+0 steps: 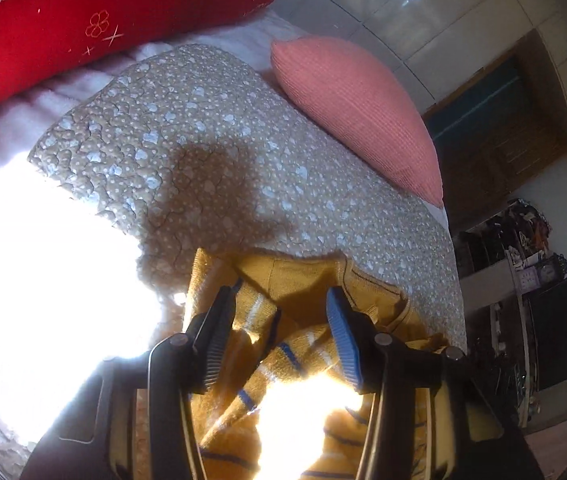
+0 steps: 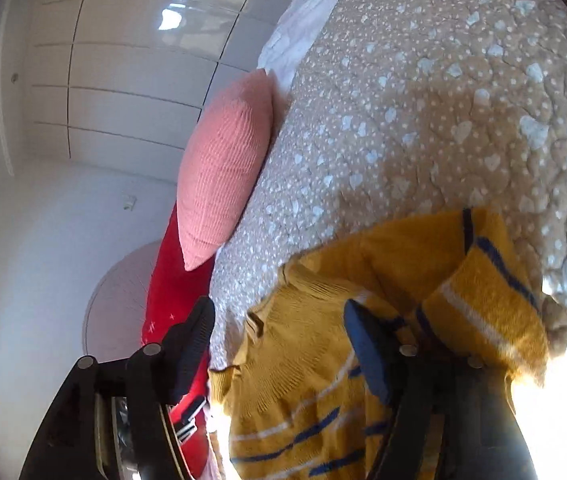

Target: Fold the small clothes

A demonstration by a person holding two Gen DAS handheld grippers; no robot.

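A small mustard-yellow knit sweater (image 1: 303, 280) with blue and white stripes lies crumpled on a tan quilt (image 1: 203, 128) printed with white hearts. My left gripper (image 1: 281, 300) is open, its jaws wide apart just over the sweater's folded sleeve and neck. In the right wrist view the same sweater (image 2: 303, 352) lies bunched on the quilt (image 2: 423, 100). My right gripper (image 2: 279, 312) is open, one finger (image 2: 191, 336) off the sweater's edge and the other blue-padded finger (image 2: 367, 344) over the sweater. Neither holds cloth.
A pink ribbed cushion (image 1: 355, 108) lies at the quilt's far edge and also shows in the right wrist view (image 2: 223, 164). A red pillow (image 1: 83, 24) lies beyond. White wardrobe doors (image 2: 123, 80) and shelves (image 1: 523, 280) stand beside the bed. Strong sun glare (image 1: 43, 280) washes out part of the quilt.
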